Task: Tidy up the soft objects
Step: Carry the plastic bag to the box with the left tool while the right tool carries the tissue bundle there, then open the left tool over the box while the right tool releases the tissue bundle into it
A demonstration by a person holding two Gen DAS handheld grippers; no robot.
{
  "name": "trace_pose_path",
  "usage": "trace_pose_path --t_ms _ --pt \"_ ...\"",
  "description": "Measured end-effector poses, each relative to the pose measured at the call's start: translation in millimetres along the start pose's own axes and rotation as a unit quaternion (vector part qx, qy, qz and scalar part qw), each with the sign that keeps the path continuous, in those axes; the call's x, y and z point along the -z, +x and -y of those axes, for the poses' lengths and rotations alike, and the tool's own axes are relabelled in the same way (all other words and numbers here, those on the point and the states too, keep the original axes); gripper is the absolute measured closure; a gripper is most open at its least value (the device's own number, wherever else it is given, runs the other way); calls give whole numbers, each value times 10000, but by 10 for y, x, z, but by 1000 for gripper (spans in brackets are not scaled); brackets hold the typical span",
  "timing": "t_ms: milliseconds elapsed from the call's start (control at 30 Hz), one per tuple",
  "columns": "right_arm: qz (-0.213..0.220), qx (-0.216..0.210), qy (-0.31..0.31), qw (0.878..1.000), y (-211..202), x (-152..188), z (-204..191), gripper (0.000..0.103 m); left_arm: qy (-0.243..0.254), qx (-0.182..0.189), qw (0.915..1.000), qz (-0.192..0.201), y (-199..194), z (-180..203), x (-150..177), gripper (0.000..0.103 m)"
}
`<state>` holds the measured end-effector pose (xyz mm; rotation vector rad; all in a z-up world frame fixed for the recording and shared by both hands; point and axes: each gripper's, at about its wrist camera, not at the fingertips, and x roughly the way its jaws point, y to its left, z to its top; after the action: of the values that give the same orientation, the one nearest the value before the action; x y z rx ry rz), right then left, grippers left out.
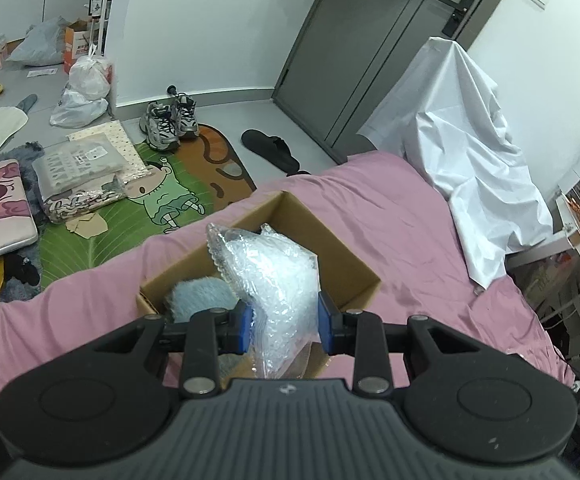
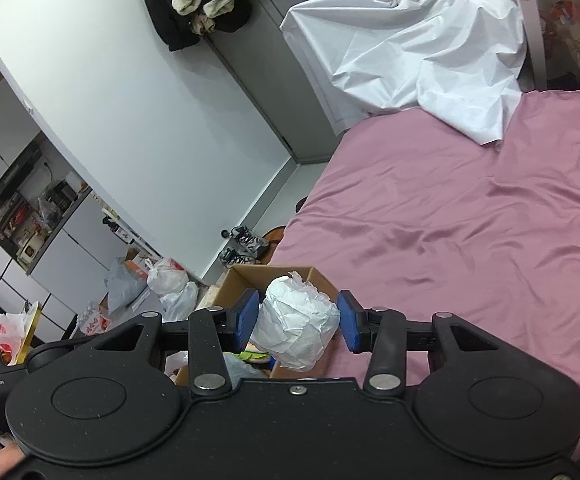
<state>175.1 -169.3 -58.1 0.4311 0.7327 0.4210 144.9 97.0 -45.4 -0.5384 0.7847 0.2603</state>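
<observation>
Item: cardboard box [image 1: 355,276], open-topped, on the pink bed sheet [image 1: 409,216].

Left gripper [image 1: 286,326]: blue pads pinching a bubble-wrap bag [image 1: 274,272], which hung directly above the box, long axis running forward from the claw toward the box's far wall. A blue fluffy item [image 1: 200,300] lay inside the box, left of the bag.

Right gripper [image 2: 298,322]: jaws around a crumpled white paper wad [image 2: 297,324]; a gap showed at the right pad, so grip appeared loose. The wad sat over the box's near edge.

Left view alone showed the box interior; right view alone showed the wad.

Judgement: left hand nearer to release.
</observation>
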Motion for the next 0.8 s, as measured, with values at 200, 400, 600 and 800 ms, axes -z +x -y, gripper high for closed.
trace_pose_path --t_ms 200,400,600,800 --pt "-109 -25 -47 9999 138 2 -124 60 -52 21 10000 -59 111 -68 -114 72" --pt "-261 -112 -62 9996 277 19 -249 60 -78 59 9999 -129 217 -103 -182 72" --pt "-530 -201 -137 9983 497 90 -410 60 -134 58 9996 -233 316 -192 -223 72" --pt "-860 -290 -177 9957 706 222 -533 60 -212 35 9993 -315 393 -278 -262 72"
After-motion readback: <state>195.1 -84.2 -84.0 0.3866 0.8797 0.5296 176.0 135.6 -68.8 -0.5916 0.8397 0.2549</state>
